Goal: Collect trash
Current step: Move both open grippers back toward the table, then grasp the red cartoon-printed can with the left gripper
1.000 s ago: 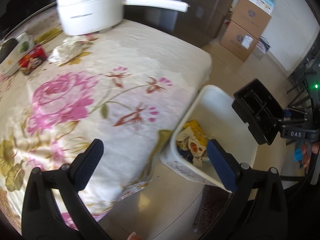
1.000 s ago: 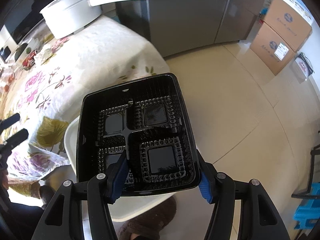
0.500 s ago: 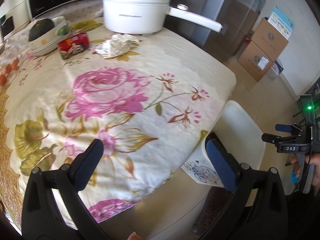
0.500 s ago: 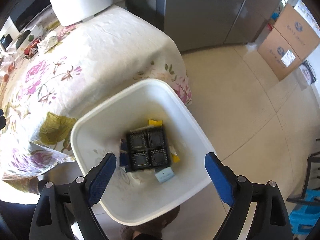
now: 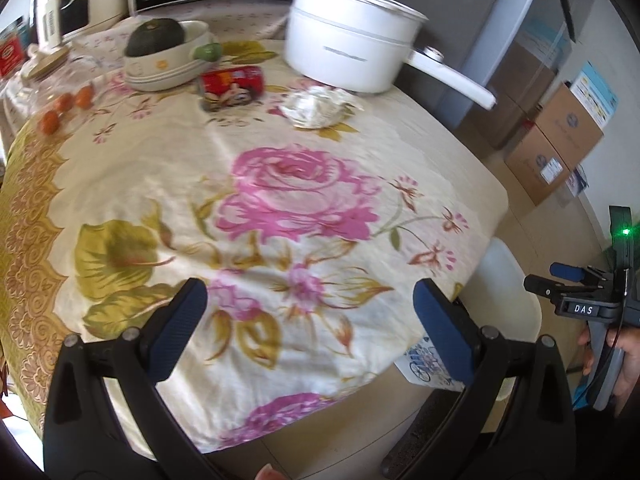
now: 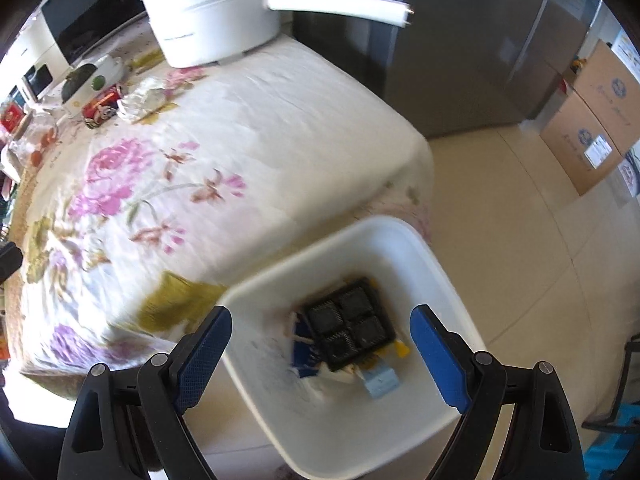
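Crumpled wrapper (image 5: 316, 106) and red can (image 5: 232, 86) lie near the table's (image 5: 120, 168) far edge by the white pot (image 5: 348, 56) — the left gripper (image 5: 308, 320), spread wide and empty, should straddle one squarely before closing, while the right gripper (image 6: 320, 344), also gaping, hangs over the bin (image 6: 436, 264) at the table's near corner.

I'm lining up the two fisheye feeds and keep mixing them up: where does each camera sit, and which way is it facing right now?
Left wrist: sits on the left gripper, above the table edge, facing across the floral tablecloth toward the white pot; its own open fingers show, plus the right gripper at right.
Right wrist: sits on the right gripper, tilted down into the white bin holding the black tray; its open fingers show.
Shared: tablecloth, pot, bin, crumpled paper, red can.
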Tool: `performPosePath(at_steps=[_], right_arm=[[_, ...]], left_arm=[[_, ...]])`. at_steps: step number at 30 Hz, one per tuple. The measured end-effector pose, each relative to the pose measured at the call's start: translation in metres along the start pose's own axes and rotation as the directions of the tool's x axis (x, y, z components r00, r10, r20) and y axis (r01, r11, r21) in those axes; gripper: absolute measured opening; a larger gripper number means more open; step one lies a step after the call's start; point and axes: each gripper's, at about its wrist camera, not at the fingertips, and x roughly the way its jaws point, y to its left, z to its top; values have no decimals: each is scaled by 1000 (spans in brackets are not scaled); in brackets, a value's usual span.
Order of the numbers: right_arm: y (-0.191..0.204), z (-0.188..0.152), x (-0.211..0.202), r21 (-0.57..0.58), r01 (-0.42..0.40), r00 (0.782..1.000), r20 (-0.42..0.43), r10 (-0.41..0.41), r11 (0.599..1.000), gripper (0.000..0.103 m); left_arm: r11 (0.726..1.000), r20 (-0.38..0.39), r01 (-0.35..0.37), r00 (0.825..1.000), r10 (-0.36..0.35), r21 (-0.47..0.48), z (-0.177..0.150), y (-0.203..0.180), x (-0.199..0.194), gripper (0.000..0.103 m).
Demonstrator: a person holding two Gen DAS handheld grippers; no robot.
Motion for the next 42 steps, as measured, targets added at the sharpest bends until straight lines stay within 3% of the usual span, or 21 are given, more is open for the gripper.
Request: performPosePath(at_steps=[10,13,17,19,22,26,34,42], right_arm=[[61,39,10,-49,-82,996,21,83,995,92],[75,53,17,-57,-118,993,9,118,991,92],[91,79,31,-58,-144,990,0,144,988,92],[96,89,38,-63,-173,985,-9,172,983,92],[103,109,50,-82,-213,977,-19,212,974,92],[104,131,64,-100,-225,974,0,226,969,92],[95,148,92,-122,-231,972,9,233,965,92],[106,156,107,-138,-242,970,0,244,960,92]], left_arm=[[994,-4,-81,997,81,-79,16,53,10,102],[993,-6,-118,993,118,-30,34,64,18,102],[989,44,-88,996,83,115,66,69,27,102],[971,71,-103,993,90,216,85,69,37,102],[958,73,-63,996,44,279,111,73,54,101],[924,51,-50,998,33,379,150,72,91,91],[787,-26,-52,996,86,614,198,51,158,73],[758,-102,-56,982,160,649,210,48,191,68]])
